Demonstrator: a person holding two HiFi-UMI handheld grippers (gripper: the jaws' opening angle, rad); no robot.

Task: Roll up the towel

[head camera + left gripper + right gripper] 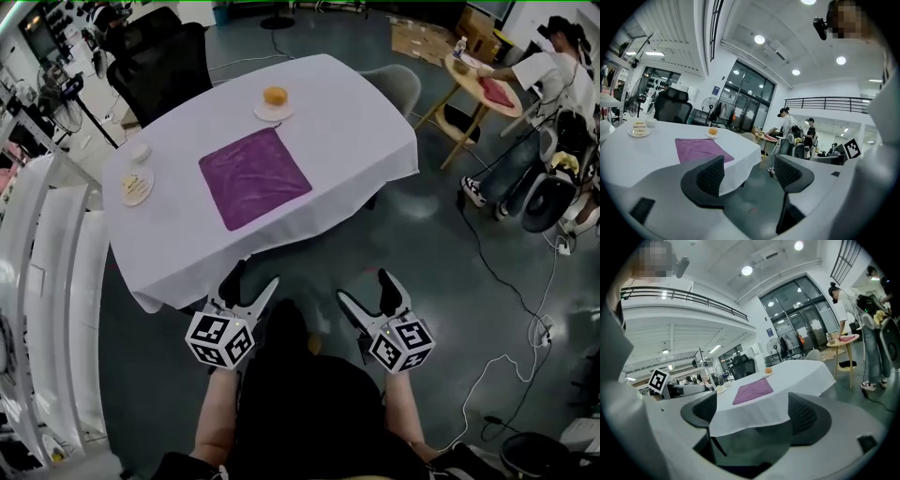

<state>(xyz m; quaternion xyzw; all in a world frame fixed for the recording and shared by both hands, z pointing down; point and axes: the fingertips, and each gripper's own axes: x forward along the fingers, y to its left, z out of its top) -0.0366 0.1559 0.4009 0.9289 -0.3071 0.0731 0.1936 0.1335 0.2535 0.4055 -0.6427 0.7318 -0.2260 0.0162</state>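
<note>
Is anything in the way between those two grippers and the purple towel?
Nothing visible does. The left gripper and right gripper hang open short of the white tablecloth; only its bare surface lies between them and the purple towel. The cake plate sits to one side, the far plate beyond it.

A bench draped in white cloth (356, 131) stands on a dark grey floor (441, 281) in a white-walled hall lit by round ceiling lights (759, 39). A black office chair (155, 66) sits at its far side. Beyond, a person (548, 80) leans at a small round wooden table (469, 80). Tall glass doors (745, 105) and a railed balcony (825, 103) close the room.
</note>
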